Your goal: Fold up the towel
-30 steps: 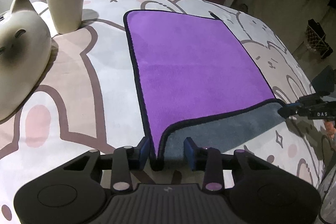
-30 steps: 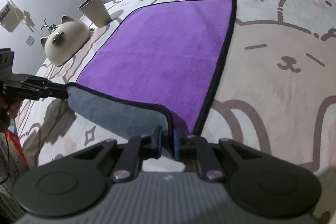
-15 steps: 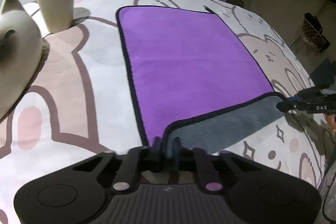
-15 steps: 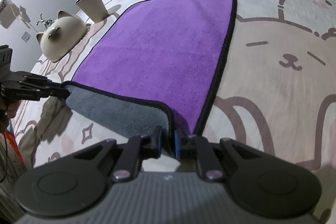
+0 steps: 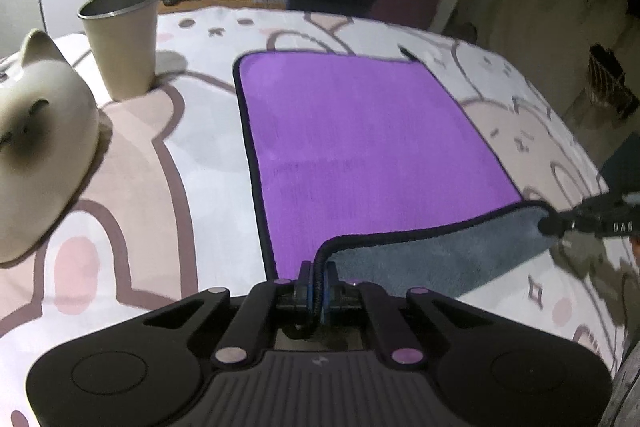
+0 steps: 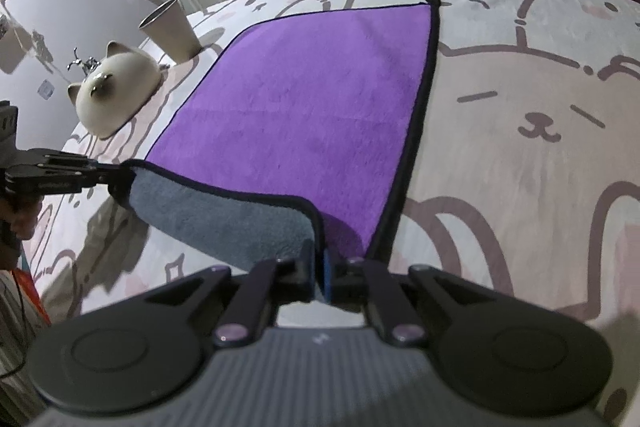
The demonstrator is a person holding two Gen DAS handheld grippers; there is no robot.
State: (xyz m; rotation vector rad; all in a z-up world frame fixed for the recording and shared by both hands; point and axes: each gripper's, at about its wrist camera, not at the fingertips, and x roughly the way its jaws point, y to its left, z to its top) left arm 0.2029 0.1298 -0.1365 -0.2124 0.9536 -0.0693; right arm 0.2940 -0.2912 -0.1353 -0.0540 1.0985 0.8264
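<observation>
Left wrist view: left gripper (image 5: 316,289) clamps the purple towel's (image 5: 360,147) near-left corner; right gripper (image 6: 318,273) clamps the near-right. Near hem raised off the cat-print tablecloth (image 5: 168,187), grey underside showing. Step: first fold. Next: carry hem evenly to the far edge.

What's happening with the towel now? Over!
Left gripper and right gripper shut on towel corners. Near edge lifted, grey underside showing. Cup off left, clear.

Beige cup (image 5: 120,41) beside cat figurine (image 5: 38,143)
</observation>
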